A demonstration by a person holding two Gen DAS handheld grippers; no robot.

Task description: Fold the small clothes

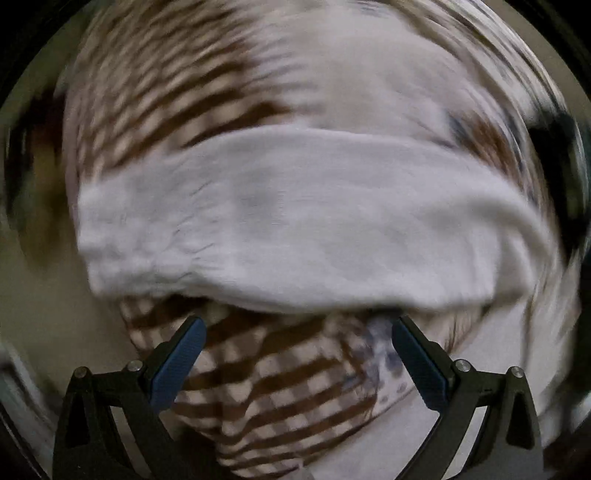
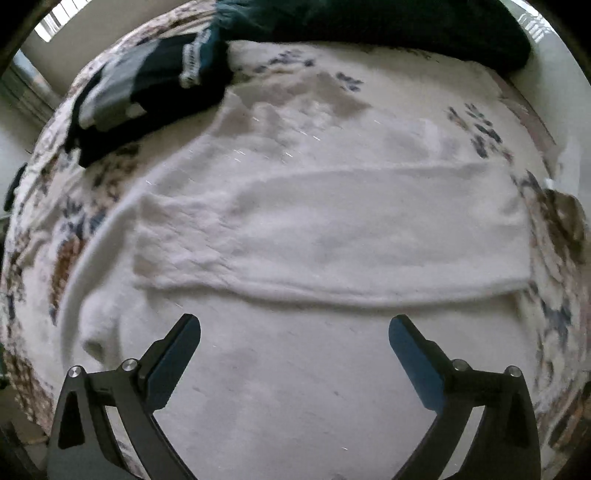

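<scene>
A white knit garment point(image 2: 295, 229) lies spread on the bed, with one part folded across it as a wide band point(image 2: 332, 236). My right gripper point(image 2: 294, 328) is open and empty, just short of the band's near edge. In the blurred left wrist view the same white band point(image 1: 295, 221) lies crosswise in front of my left gripper point(image 1: 298, 328), which is open and empty, its fingertips just below the band's lower edge.
A patterned bedspread point(image 2: 55, 258) with brown checks point(image 1: 280, 376) and blue flowers covers the bed. A pile of dark and teal clothes point(image 2: 147, 85) lies at the far left, and a dark garment point(image 2: 388, 26) along the far edge.
</scene>
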